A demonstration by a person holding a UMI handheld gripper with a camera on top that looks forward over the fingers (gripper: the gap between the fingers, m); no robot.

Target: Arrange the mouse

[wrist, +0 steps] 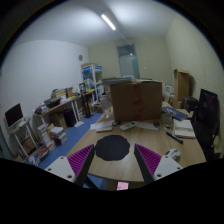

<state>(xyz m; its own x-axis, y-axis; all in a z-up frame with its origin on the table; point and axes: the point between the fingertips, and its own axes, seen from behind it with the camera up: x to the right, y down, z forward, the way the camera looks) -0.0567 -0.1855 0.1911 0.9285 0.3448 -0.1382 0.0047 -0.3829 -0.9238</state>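
At the far left of the room a dark computer monitor [14,114] stood on a cluttered side desk [52,112], and further right along the back wall rose a tall metal shelving rack with blue bins [91,82]. Nearer, the tool [113,160] hovered above a pale wooden tabletop [100,172], its two fingers spread wide apart and pinching nothing, the magenta pads [81,158] angled inward on either side. Between those fingers, resting flat on the tabletop, lay a round black mouse mat [112,148], bare on top as far as could be told. Beyond it, in the middle distance, sat a large brown cardboard box [136,100], with white papers [103,126] lying near its left foot. To the right, a white flat object, perhaps a notebook or keyboard [183,128], lay on the tabletop, and a black office chair back [207,106] stood at the far right. No mouse could be made out with any certainty; a small pale shape near the right finger [174,154] may have been it, but that was too small to tell. Judged from this, the task stood at its opening step, with the tool held high and nothing grasped. The next move would call for finding the mouse, likely off to the right, lowering the spread fingers around it, and then carrying it onto the black mat.
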